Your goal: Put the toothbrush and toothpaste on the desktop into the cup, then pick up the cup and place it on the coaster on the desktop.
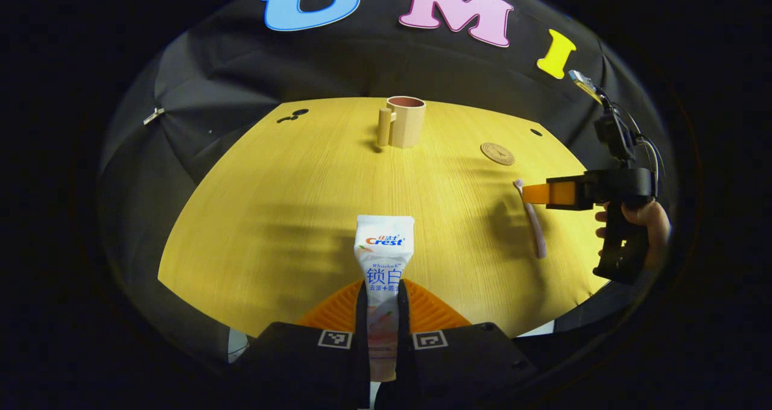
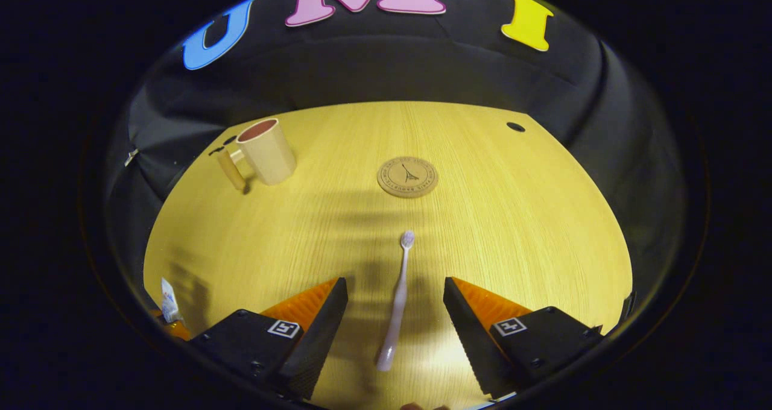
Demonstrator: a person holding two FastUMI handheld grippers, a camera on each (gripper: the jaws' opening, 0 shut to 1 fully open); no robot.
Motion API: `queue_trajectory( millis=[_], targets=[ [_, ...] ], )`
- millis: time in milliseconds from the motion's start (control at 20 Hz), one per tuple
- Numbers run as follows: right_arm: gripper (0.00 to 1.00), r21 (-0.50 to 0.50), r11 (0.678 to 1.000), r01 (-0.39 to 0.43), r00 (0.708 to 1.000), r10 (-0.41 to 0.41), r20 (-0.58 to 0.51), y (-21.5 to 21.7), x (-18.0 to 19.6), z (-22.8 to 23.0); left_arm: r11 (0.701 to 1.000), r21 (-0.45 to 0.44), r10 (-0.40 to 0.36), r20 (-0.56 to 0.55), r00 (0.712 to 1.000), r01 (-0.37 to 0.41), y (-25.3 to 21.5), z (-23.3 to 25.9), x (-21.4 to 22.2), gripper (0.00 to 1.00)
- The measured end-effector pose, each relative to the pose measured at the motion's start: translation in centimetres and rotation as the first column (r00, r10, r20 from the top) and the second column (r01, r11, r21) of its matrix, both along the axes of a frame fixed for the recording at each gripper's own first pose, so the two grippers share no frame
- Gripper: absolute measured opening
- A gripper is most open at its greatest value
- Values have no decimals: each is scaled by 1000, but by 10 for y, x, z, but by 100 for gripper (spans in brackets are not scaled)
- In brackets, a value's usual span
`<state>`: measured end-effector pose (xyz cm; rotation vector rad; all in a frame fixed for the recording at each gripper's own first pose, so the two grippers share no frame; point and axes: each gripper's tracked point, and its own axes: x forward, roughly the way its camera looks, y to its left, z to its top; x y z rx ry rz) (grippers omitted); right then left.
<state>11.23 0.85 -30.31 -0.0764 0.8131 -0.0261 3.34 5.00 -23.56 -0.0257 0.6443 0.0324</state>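
Note:
My left gripper (image 1: 383, 313) is shut on a white toothpaste tube (image 1: 384, 259), which sticks out forward above the yellow wooden desktop (image 1: 289, 187). The tan cup (image 1: 405, 121) with its straight handle stands upright at the far middle. A round cork coaster (image 1: 497, 154) lies to its right. In the right gripper view, my right gripper (image 2: 395, 304) is open, its fingers on either side of the pale pink toothbrush (image 2: 397, 301), which lies flat with its head pointing away. The cup (image 2: 265, 151) is at far left there, the coaster (image 2: 408, 176) straight ahead.
In the left gripper view the other gripper (image 1: 579, 193) shows at the right, held by a hand (image 1: 648, 217) over the toothbrush (image 1: 534, 220). In the right gripper view the toothpaste tube (image 2: 169, 301) shows at the lower left. Small dark holes (image 2: 515, 126) mark the desktop's far side.

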Motion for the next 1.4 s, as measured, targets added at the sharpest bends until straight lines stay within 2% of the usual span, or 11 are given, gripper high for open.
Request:
queue_trajectory(
  millis=[400, 600, 650, 700, 800, 900, 1000, 1050, 1100, 1200, 1400],
  targets=[
    [98, -2, 999, 46, 993, -46, -110, -3, -12, -34, 1000, -27, -5, 6, 1000, 6, 2, -2, -5, 22],
    [94, 6, 997, 78, 991, -77, -110, -4, -10, -32, 999, -35, -22, 15, 1000, 23, 1, 2, -1, 22],
    [90, 5, 997, 81, 991, -80, -108, -4, -8, -34, 999, -36, -25, 14, 1000, 26, 1, 2, 1, 27],
    [64, 9, 996, 89, 990, -87, -106, -5, -7, -34, 999, -36, -28, 11, 1000, 28, 1, 0, 2, 22],
    [45, 7, 996, 90, 991, -89, -103, -7, -6, -34, 999, -35, -33, 9, 999, 34, 0, 0, 3, 22],
    [13, 21, 996, 87, 991, -85, -103, -8, -5, -34, 999, -34, -39, 8, 999, 39, 0, 0, 5, 22],
    [8, 38, 998, 50, 991, -45, -123, -7, -7, -33, 998, -34, -43, 6, 999, 43, -3, -1, 6, 22],
    [8, 37, 999, 12, 991, -7, -137, -6, -5, -33, 998, -36, -44, 4, 999, 44, -4, -2, 7, 17],
    [6, 18, 999, -48, 988, 50, -143, -4, -7, -36, 998, -39, -43, 1, 999, 43, -4, -2, 7, 22],
    [6, -32, 989, -147, 979, 141, -149, -3, -10, -32, 998, -46, -43, -6, 999, 42, -6, -4, 10, 22],
    [6, -5, 987, -161, 975, 158, -156, -3, -15, -29, 998, -59, -34, 7, 999, 34, -5, 3, 19, 22]
  ],
)
